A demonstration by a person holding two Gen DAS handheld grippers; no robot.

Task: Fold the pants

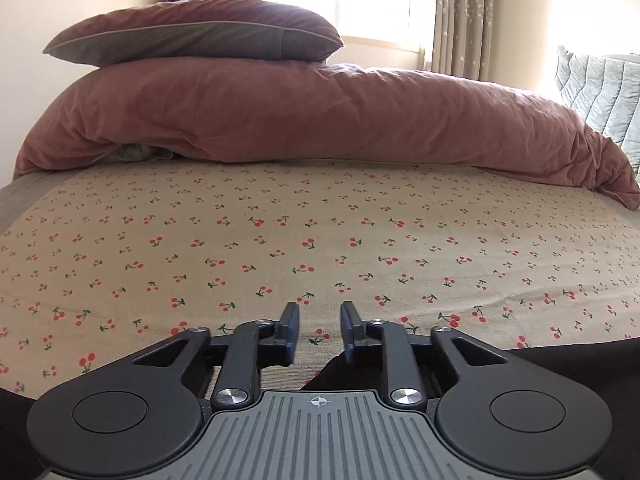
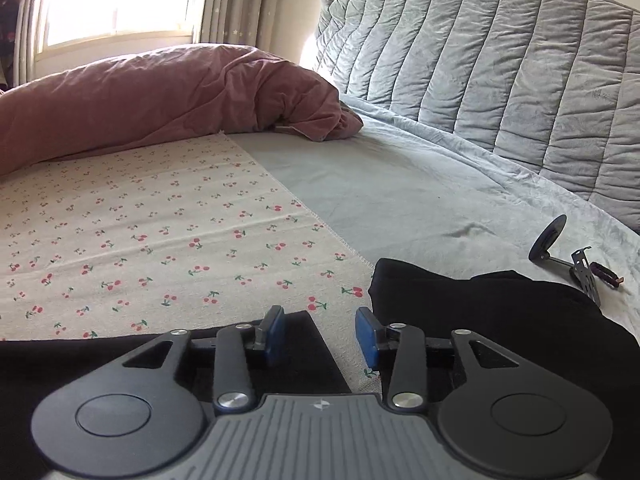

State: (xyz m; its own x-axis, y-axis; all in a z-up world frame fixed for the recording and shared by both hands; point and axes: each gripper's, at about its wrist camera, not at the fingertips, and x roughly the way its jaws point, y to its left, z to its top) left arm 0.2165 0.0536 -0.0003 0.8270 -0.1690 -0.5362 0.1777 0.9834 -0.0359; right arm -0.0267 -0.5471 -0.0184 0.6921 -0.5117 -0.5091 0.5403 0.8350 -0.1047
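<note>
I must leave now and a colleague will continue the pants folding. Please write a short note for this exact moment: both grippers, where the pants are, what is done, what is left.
Left gripper: jaws open, nothing between them.
Right gripper: jaws open, nothing held.
Black pants: lying on the cherry-print cloth on the bed, right below both grippers; part reaches onto the grey sheet.
Done: cannot tell how far the folding has got; most of the pants is hidden.
Left: check the fold, grasp again if needed.

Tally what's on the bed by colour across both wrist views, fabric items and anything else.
Black: 2, the pants and the small stand
Dusty pink: 2, the duvet and the pillow
Cherry-print: 1, the cloth
Grey quilted: 1, the blanket
Total: 6
</note>
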